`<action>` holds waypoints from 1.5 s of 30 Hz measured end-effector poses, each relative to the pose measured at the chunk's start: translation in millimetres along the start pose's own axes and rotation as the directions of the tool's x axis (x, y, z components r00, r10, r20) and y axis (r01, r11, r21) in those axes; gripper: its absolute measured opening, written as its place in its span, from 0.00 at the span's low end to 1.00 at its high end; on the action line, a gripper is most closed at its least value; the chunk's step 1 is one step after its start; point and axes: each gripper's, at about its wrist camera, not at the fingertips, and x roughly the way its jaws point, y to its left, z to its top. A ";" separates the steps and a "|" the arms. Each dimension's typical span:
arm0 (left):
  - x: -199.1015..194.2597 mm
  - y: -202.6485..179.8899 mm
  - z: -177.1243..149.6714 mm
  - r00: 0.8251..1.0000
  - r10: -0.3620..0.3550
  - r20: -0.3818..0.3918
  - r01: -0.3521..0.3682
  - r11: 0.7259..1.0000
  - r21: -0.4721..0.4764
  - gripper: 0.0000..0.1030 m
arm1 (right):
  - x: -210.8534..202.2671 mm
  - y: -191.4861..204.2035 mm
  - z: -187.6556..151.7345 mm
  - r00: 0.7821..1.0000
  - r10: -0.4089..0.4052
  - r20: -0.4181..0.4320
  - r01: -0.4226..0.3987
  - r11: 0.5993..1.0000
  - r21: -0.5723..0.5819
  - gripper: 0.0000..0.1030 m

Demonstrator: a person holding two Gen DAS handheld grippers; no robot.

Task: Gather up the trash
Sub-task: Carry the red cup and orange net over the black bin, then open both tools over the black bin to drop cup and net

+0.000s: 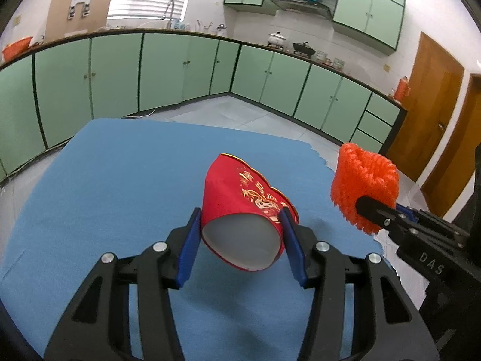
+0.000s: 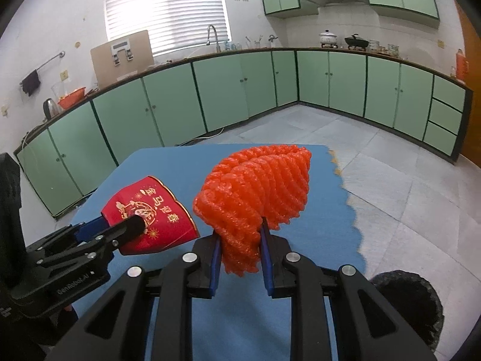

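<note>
Red paper cup (image 1: 243, 207) is clamped sideways in the left gripper (image 1: 242, 225), lifted off the blue cloth (image 1: 120, 180). Orange foam net (image 2: 255, 192) is pinched in the right gripper (image 2: 240, 240), beside it. Black bin (image 2: 412, 303) is seen lower right.

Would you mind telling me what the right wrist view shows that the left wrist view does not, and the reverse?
Only the right wrist view shows the black trash bin beside the table, plus a kettle on the counter. Only the left wrist view shows the wooden doors. Both show the red paper cup held in the left gripper, the orange foam net held in the right gripper, and the blue cloth.
</note>
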 end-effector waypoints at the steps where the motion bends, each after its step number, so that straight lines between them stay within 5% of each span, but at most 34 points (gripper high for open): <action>1: 0.2 -5.1 0.0 1.000 -0.005 -0.001 0.005 1.000 0.007 0.48 | -4.1 -3.4 -0.2 1.000 -0.002 0.003 0.002 1.000 0.005 0.22; 15: 1.9 -96.6 -18.9 0.992 -0.119 -0.036 0.122 0.987 0.105 0.48 | -74.8 -83.0 -20.5 0.993 -0.111 0.029 0.108 0.991 0.079 0.22; 26: 20.6 -192.6 -50.8 0.964 -0.247 -0.101 0.262 0.948 0.179 0.48 | -121.5 -164.7 -57.8 0.972 -0.236 -0.005 0.233 0.957 0.172 0.22; 39: 71.4 -259.5 -83.2 0.934 -0.279 -0.224 0.332 0.911 0.246 0.51 | -120.7 -237.8 -100.4 0.949 -0.302 -0.094 0.316 0.914 0.255 0.22; 45: 88.9 -275.6 -94.8 0.912 -0.283 -0.296 0.359 0.901 0.244 0.53 | -115.9 -261.2 -114.2 0.937 -0.320 -0.140 0.347 0.896 0.277 0.30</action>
